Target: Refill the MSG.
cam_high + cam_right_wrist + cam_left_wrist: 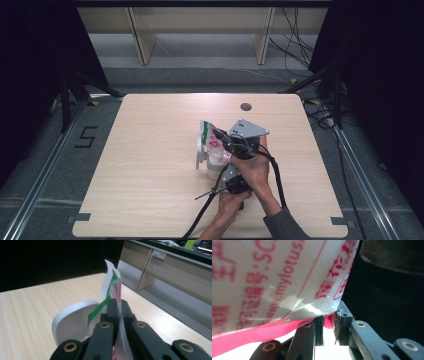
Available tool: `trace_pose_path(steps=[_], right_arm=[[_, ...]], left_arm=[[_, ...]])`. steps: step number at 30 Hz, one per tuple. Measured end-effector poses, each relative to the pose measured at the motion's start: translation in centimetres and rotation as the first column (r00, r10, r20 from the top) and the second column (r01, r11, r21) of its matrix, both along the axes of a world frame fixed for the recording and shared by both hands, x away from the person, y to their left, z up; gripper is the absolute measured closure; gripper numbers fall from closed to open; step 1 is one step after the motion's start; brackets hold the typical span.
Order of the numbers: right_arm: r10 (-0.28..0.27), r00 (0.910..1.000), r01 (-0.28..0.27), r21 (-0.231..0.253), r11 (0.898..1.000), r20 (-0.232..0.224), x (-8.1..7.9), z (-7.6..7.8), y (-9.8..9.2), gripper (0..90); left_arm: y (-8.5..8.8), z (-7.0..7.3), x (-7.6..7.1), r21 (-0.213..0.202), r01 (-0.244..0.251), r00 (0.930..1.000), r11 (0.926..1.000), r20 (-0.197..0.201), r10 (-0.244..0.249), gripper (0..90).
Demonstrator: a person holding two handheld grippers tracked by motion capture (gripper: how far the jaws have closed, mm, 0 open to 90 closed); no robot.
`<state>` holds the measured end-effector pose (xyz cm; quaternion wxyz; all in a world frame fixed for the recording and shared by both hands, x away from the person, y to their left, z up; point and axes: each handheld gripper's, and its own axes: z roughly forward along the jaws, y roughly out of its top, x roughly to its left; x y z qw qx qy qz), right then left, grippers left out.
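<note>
A clear plastic bag (212, 141) with pink and green print stands upright near the table's middle. My right gripper (223, 136), the one with the grey three-cornered plate, is shut on the bag's upper part. In the right gripper view the thin film (111, 282) runs up between the closed jaws (119, 308). My left gripper (222, 175) sits lower and nearer the person. Its jaws (329, 326) pinch the bag's pink bottom seam, and the printed bag wall (274, 277) looms close above. A white cup (202, 155) stands against the bag's left side, also visible behind the bag (72, 320).
The wooden table (150, 150) has a round dark grommet hole (245, 106) near its far edge. Black cables trail from both grippers toward the front edge. Wooden shelving legs and loose cables lie on the floor beyond the table.
</note>
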<state>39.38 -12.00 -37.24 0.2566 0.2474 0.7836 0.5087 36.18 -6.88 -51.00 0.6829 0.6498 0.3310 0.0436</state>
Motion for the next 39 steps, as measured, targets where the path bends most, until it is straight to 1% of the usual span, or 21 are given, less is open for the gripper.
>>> trace_pose_path(steps=[5, 7, 9, 10, 11, 12, 14, 15, 18, 21, 23, 24, 26, 27, 29, 30, 31, 33, 36, 37, 39], right_arm=[[-0.002, 0.9997, 0.002, -0.012, 1.000, 0.025, 0.15, -0.19, 0.14, 90.0], [0.005, 1.0000, -0.005, -0.004, 1.000, -0.002, -0.04, -0.05, 0.13, 90.0], [0.008, 0.9982, -0.006, -0.023, 1.000, 0.059, 0.16, 0.19, -0.11, 90.0], [0.000, 0.9995, 0.001, -0.007, 1.000, 0.032, 0.04, 0.07, 0.03, 90.0], [-0.001, 0.9993, 0.001, -0.019, 1.000, 0.038, 0.14, -0.05, 0.08, 90.0], [0.000, 0.9998, 0.000, -0.017, 1.000, 0.018, 0.12, -0.16, 0.13, 90.0], [0.001, 0.9998, 0.000, -0.015, 1.000, 0.021, 0.12, -0.13, 0.13, 90.0], [0.008, 1.0000, -0.008, -0.006, 1.000, 0.005, 0.03, -0.05, 0.10, 90.0], [-0.002, 0.9995, 0.002, -0.005, 1.000, 0.031, 0.04, 0.00, 0.09, 90.0], [0.003, 0.9998, -0.003, -0.021, 1.000, 0.018, 0.13, -0.11, 0.12, 90.0], [0.005, 1.0000, -0.005, -0.001, 1.000, -0.002, -0.07, 0.00, 0.11, 90.0], [0.000, 0.9996, 0.001, -0.006, 1.000, 0.028, 0.01, 0.09, 0.01, 90.0], [0.000, 0.9994, 0.000, -0.019, 1.000, 0.035, 0.13, -0.05, 0.07, 90.0], [-0.003, 0.9998, 0.003, -0.015, 1.000, 0.018, 0.13, -0.19, 0.16, 90.0], [-0.005, 0.9996, 0.005, -0.020, 1.000, 0.026, 0.17, -0.27, 0.24, 90.0], [-0.003, 0.9999, 0.004, -0.010, 1.000, 0.014, 0.01, -0.09, 0.21, 90.0], [0.002, 0.9995, -0.002, -0.010, 1.000, 0.032, 0.05, -0.01, 0.14, 90.0], [0.008, 0.9996, -0.008, -0.007, 1.000, 0.028, 0.05, 0.01, 0.14, 90.0], [0.001, 1.0000, -0.001, -0.011, 1.000, 0.006, -0.02, -0.19, 0.29, 90.0], [0.002, 0.9999, -0.001, -0.016, 1.000, 0.015, -0.02, -0.14, 0.28, 90.0], [-0.002, 0.9996, 0.002, -0.007, 1.000, 0.029, 0.01, -0.09, 0.25, 90.0]], left_arm=[[-0.02, -0.04, 0.04, 0.000, 0.003, 1.0000, 1.0000, -0.005, -0.003, 79.3], [0.03, 0.01, 0.03, -0.003, 0.001, 1.0000, 1.0000, -0.002, -0.001, 79.3], [-0.02, 0.05, -0.05, -0.010, -0.002, 1.0000, 0.9999, -0.003, 0.002, 79.2], [-0.03, 0.01, -0.05, -0.007, -0.001, 1.0000, 1.0000, -0.003, 0.001, 79.2], [-0.05, -0.04, -0.02, -0.003, 0.000, 1.0000, 1.0000, -0.003, 0.000, 79.3], [-0.04, -0.07, 0.02, 0.000, 0.002, 1.0000, 1.0000, -0.005, -0.002, 79.3], [0.02, -0.02, 0.02, -0.001, 0.001, 1.0000, 1.0000, -0.004, -0.001, 79.3], [0.04, 0.02, 0.02, -0.005, -0.001, 1.0000, 1.0000, -0.003, 0.001, 79.2], [-0.05, -0.01, -0.03, -0.010, -0.002, 1.0000, 0.9999, -0.006, 0.002, 79.2], [-0.02, -0.04, 0.03, -0.003, 0.002, 1.0000, 1.0000, -0.005, -0.002, 79.3], [-0.01, 0.03, 0.00, -0.007, -0.001, 1.0000, 1.0000, -0.004, 0.001, 79.3], [-0.06, 0.03, -0.06, -0.012, -0.002, 1.0000, 0.9999, -0.006, 0.002, 79.2], [-0.06, -0.07, -0.06, -0.005, -0.002, 1.0000, 1.0000, -0.004, 0.002, 79.2], [-0.06, -0.13, -0.02, -0.006, 0.002, 1.0000, 1.0000, -0.003, -0.002, 79.2], [-0.04, -0.11, -0.02, -0.009, -0.001, 1.0000, 1.0000, -0.004, 0.001, 79.3], [0.03, -0.01, -0.03, -0.008, -0.003, 1.0000, 1.0000, -0.004, 0.003, 79.3], [0.04, 0.00, -0.02, -0.009, -0.003, 1.0000, 1.0000, -0.004, 0.002, 79.3], [0.02, 0.00, -0.04, -0.010, -0.004, 1.0000, 0.9999, -0.005, 0.004, 79.3], [0.06, -0.02, -0.09, 0.007, -0.016, 0.9998, 0.9998, -0.012, 0.016, 79.2], [0.17, 0.02, -0.05, 0.026, -0.010, 0.9999, 0.9996, -0.008, 0.010, 79.3], [0.17, 0.05, -0.04, 0.024, -0.012, 0.9999, 0.9997, -0.009, 0.012, 79.3]])
